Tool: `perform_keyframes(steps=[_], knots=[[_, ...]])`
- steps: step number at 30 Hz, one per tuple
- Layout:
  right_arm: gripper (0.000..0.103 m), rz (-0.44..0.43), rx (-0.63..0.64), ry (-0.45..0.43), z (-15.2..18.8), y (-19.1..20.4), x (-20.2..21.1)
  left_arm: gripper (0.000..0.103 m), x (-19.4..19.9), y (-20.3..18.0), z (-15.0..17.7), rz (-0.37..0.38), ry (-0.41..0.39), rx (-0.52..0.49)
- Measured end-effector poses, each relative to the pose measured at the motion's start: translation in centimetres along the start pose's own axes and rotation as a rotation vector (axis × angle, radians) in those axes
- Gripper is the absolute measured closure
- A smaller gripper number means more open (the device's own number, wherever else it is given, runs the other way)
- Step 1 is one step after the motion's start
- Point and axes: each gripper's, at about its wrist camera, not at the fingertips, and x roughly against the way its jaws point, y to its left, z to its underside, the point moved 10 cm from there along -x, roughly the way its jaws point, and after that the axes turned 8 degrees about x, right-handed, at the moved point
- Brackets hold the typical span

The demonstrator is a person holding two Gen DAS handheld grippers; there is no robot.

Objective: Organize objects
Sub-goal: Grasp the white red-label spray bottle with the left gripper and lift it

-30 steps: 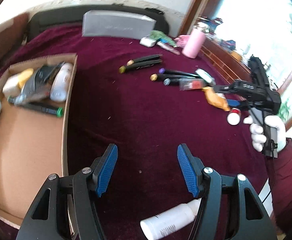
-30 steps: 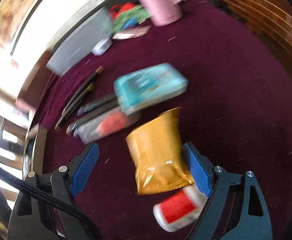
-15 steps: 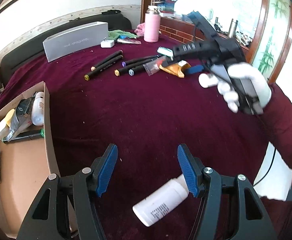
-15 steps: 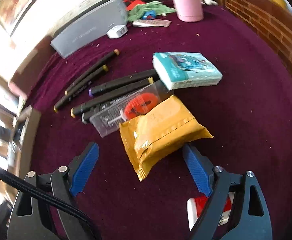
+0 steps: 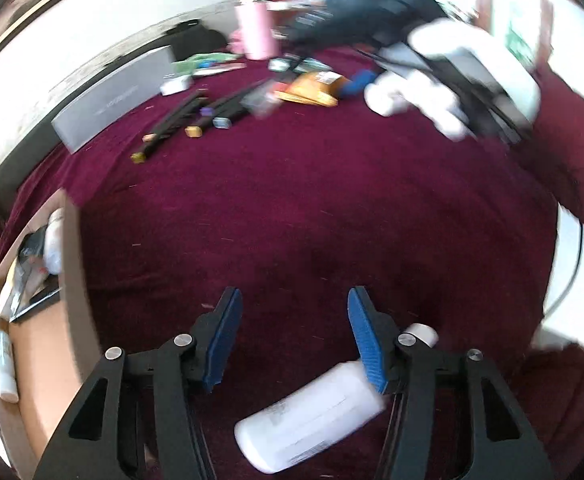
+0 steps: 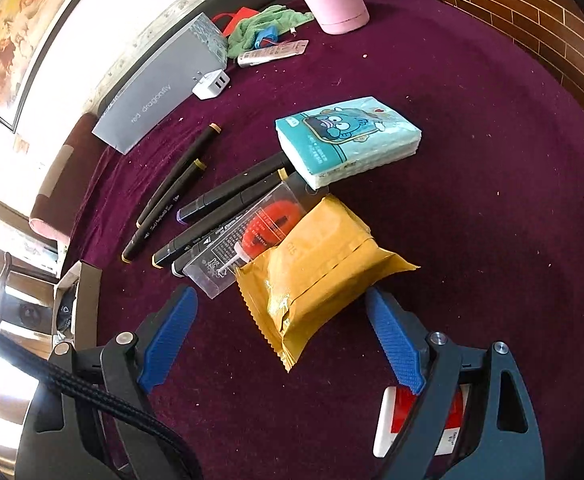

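Left gripper angled down over the maroon cloth, blue pads apart and just narrowed a little, only bare cloth between the tips. White bottle lying on its side lower in the frame, behind the tips and nearer the wrist, its capped end running under the right-hand finger; contact between pad and bottle impossible to judge, no grip visible. Off to the left of the left-hand finger, a cardboard box already holding a few items, blurred. Far ahead of the tips, black markers, a grey carton and a pink tumbler; ahead and to the right, a gloved hand carrying the other tool. Right gripper also tilted down, pads wide apart, clamped on nothing. Yellow snack packet lying on the cloth just ahead of the tips, its lower end reaching in between them, touching neither pad. Beyond the packet, a clear case with a red disc, black markers side by side and a teal tissue pack resting on the marker ends. Behind the right-hand finger, a red-and-white container, mostly hidden.
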Motion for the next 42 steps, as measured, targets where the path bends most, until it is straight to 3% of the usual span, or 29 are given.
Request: perform_keyframes(steps=[5, 8, 11, 15, 21, 23, 25, 28, 29, 31, 37, 42], knots=[[0.015, 0.034, 0.041, -0.008, 0.1, 0.3, -0.2, 0.054, 2.1, 6.0, -1.4, 0.091, -0.009, 0.299], [0.013, 0.043, 0.066, -0.015, 0.2, 0.5, -0.3, 0.054, 3.7, 7.3, 0.3, 0.063, 0.043, 0.369], [0.012, 0.033, 0.064, -0.029, 0.1, 0.5, -0.3, 0.053, 4.6, 6.3, 2.2, 0.107, 0.072, 0.386], [0.010, 0.023, 0.076, -0.051, 0.1, 0.6, -0.2, 0.053, 5.1, 2.6, 3.7, 0.060, 0.047, 0.128], [0.010, -0.003, 0.076, -0.079, 0.0, 0.6, 0.0, 0.053, 2.7, -0.7, 4.6, -0.034, 0.110, -0.244], [0.010, -0.019, 0.066, -0.088, 0.0, 0.5, 0.1, 0.052, 0.7, -0.8, 4.8, -0.078, 0.150, -0.324], [0.010, -0.037, 0.056, -0.095, -0.1, 0.4, 0.2, 0.052, 0.3, -1.3, 3.7, -0.054, 0.132, -0.341], [0.010, -0.065, 0.043, -0.106, -0.2, 0.3, 0.3, 0.058, -0.7, -0.7, 1.4, -0.024, 0.147, -0.234], [0.010, -0.074, 0.039, -0.110, -0.2, 0.3, 0.4, 0.070, -1.2, -0.3, 0.8, -0.002, 0.160, -0.177], [0.010, -0.088, 0.031, -0.116, -0.3, 0.3, 0.5, 0.078, -1.8, 0.6, -0.1, 0.063, 0.177, -0.052], [0.010, -0.143, -0.041, -0.117, -0.7, -0.2, 0.6, 0.078, -1.3, 3.4, -1.2, 0.062, 0.152, 0.130], [0.010, -0.143, -0.125, -0.077, -1.3, -0.7, 0.4, 0.078, -0.9, 3.6, -1.0, 0.032, 0.100, 0.171]])
